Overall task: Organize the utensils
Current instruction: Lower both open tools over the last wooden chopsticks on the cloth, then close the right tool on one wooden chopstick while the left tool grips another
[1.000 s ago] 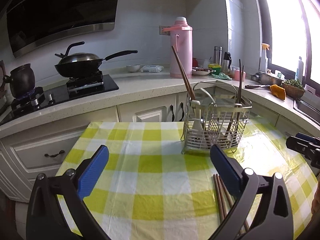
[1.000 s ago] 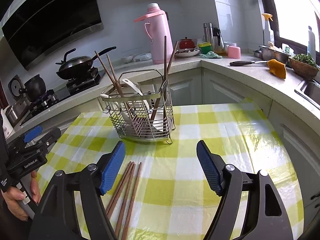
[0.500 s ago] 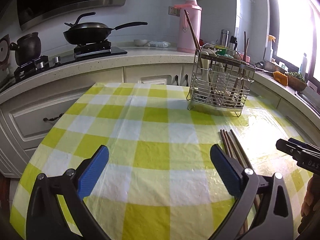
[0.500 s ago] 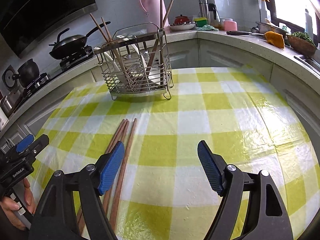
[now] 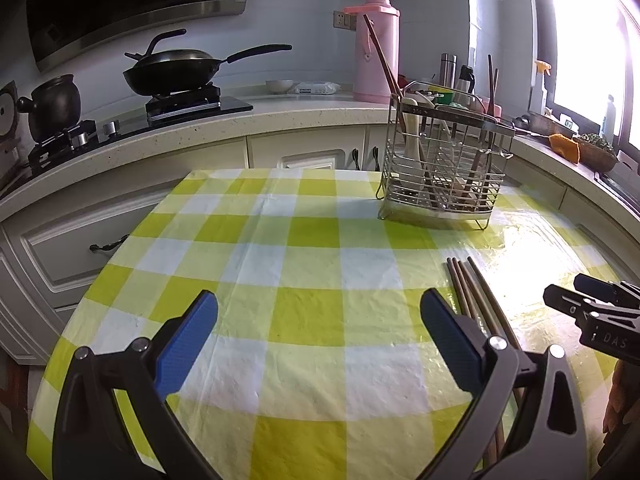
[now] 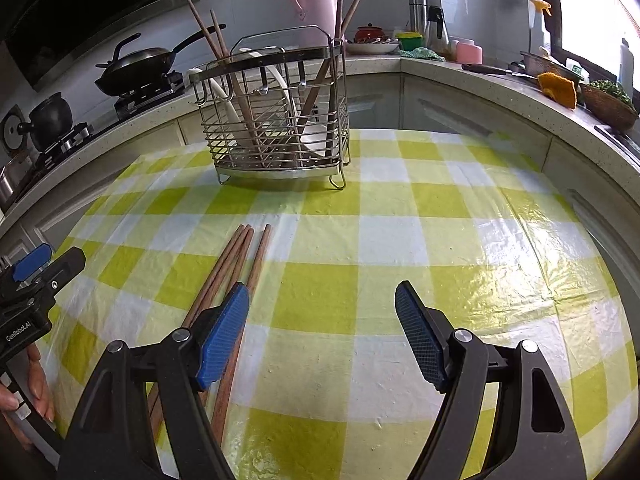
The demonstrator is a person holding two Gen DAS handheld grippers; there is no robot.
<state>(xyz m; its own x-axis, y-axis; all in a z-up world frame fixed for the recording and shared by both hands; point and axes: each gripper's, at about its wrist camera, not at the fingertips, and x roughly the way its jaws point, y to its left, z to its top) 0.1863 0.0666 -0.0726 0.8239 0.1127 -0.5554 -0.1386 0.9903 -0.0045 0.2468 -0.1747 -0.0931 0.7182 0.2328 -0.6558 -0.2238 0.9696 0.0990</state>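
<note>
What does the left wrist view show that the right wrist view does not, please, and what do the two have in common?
Only the left wrist view shows the open left gripper up close, the cabinet drawer handle and the wall socket.

Only the right wrist view shows the open right gripper up close, the red pot on the counter and the person's fingers on the left handle.

Both show the loose chopsticks on the checked tablecloth, the wire utensil rack, the pink thermos and the wok.
</note>
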